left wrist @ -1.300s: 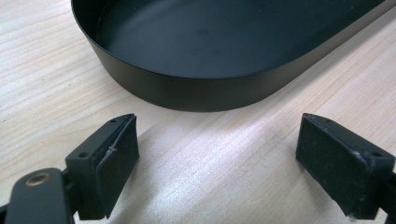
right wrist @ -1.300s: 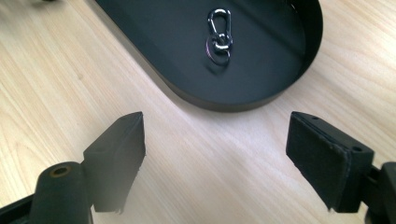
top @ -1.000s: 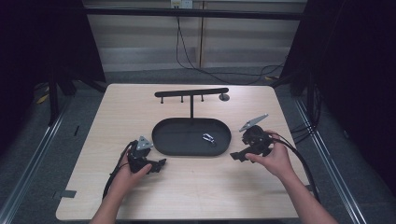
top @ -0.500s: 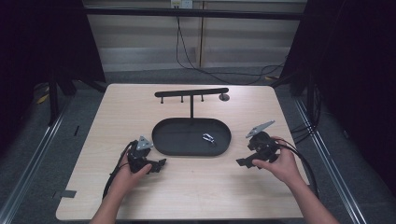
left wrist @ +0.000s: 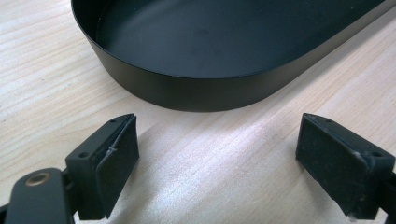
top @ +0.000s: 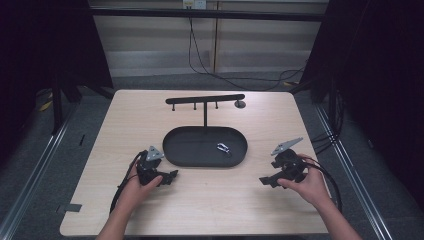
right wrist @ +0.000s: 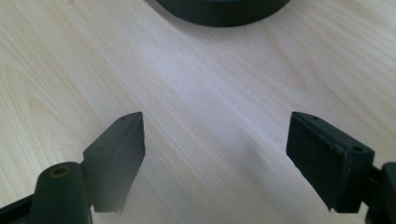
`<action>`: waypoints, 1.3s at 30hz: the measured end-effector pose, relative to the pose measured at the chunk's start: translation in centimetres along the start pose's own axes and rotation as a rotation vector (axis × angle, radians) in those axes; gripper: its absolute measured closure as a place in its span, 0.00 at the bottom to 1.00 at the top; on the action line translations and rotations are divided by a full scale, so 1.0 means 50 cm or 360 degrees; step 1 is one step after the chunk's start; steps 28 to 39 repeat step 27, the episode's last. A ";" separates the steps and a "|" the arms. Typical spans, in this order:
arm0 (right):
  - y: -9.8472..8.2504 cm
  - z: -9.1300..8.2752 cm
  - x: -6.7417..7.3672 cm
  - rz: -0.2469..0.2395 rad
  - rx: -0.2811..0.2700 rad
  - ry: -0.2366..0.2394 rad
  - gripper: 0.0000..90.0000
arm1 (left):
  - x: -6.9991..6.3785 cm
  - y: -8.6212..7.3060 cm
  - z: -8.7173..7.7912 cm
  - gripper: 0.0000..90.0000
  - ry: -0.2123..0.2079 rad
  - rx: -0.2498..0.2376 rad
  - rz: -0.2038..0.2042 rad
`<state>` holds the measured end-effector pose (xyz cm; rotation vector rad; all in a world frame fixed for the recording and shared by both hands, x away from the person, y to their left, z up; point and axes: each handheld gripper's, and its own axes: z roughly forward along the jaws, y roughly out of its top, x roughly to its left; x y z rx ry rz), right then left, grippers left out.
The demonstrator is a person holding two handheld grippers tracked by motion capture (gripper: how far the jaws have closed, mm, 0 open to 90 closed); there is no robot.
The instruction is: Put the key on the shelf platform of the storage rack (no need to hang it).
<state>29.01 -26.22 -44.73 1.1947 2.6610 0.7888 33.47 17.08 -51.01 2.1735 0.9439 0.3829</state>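
A black oval tray (top: 185, 157) lies at the middle of the wooden table, with a small silver metal clip (top: 223, 148) inside it toward the right. My left gripper (top: 171, 176) rests on the table just left of the tray's front end, open and empty; its view looks over bare wood at the tray wall (left wrist: 196, 91). My right gripper (top: 265, 181) sits to the right of the tray near the front, open with nothing between its jaws. In the right gripper view the tray's end (right wrist: 224, 11) shows at the top edge.
Behind the tray rises a black T-shaped stand (top: 205, 102) with small pegs under its crossbar. A small round grey piece (top: 240, 104) sits by the bar's right end. Cables trail from both grippers toward the table's front corners.
My right gripper has moved away from the tray, toward the right and the front of the table. The left gripper has stayed where it was.
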 end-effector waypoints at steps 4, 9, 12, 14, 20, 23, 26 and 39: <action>-0.015 0.005 -0.001 0.0001 0.0009 -0.0007 0.22 | 0.000 0.000 0.000 0.14 0.0001 0.0001 0.0000; -0.034 0.013 -0.005 -0.0004 0.0012 -0.0013 0.22 | 0.000 0.000 0.000 0.14 0.0001 0.0000 0.0001; -0.047 0.020 -0.005 0.0009 0.0050 -0.0014 0.22 | 0.000 0.000 0.000 0.14 0.0000 0.0001 0.0001; -0.053 0.022 -0.004 -0.0003 0.0057 -0.0024 0.23 | 0.000 0.000 0.000 0.14 0.0001 0.0000 0.0001; -0.062 0.029 0.003 -0.0060 0.0121 -0.0062 0.23 | 0.000 0.000 0.000 0.14 0.0000 -0.0002 -0.0001; -0.063 0.030 0.005 -0.0058 0.0134 -0.0070 0.24 | 0.000 -0.001 0.000 0.14 0.0000 -0.0003 -0.0002; -0.063 0.029 0.006 -0.0058 0.0124 -0.0074 0.24 | 0.000 -0.001 0.000 0.14 0.0000 -0.0003 -0.0002; -0.063 0.029 0.007 -0.0057 0.0118 -0.0068 0.24 | 0.000 -0.001 0.000 0.14 0.0000 -0.0002 -0.0001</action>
